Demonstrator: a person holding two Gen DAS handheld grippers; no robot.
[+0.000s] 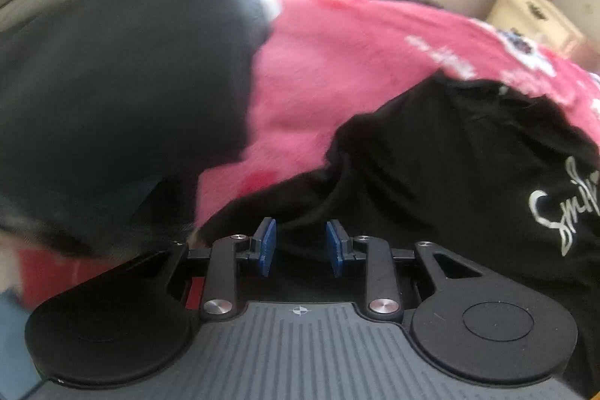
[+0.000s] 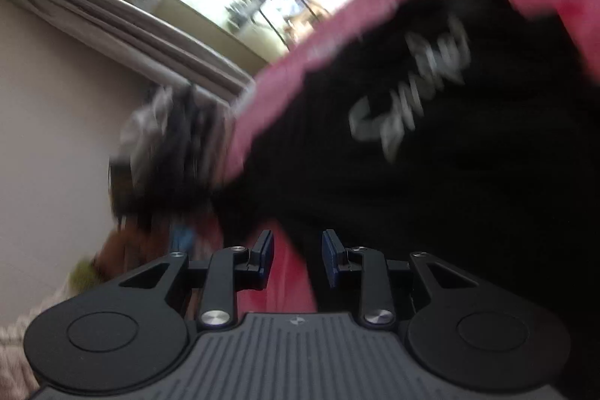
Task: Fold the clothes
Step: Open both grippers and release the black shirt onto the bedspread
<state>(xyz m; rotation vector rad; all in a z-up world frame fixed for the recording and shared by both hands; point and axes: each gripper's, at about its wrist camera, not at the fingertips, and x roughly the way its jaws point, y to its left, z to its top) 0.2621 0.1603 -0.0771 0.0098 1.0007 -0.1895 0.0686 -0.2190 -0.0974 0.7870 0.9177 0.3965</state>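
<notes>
**Between folds: both grippers free over the black shirt**

Here's the left gripper (image 1: 301,252), tipped down over the black shirt (image 1: 431,175), which lies on a pink blanket (image 1: 337,62). Blue pads stand partly apart, nothing pinched between them; black cloth lies just beyond the tips at twelve o'clock. A second dark garment (image 1: 112,81) sits off at ten o'clock.

Over to the right gripper (image 2: 297,257), and its view is smeared with blur! Jaws part-open there too, only pink blanket (image 2: 288,287) showing through the gap. The black shirt (image 2: 412,175), white lettering and all, fills the view from twelve to three o'clock.

My read: no cloth is gripped, so we're between folds. Next move, I'd say, calls for picking an edge or corner of the black shirt on each side and closing on a single layer, not the blanket beneath.
</notes>
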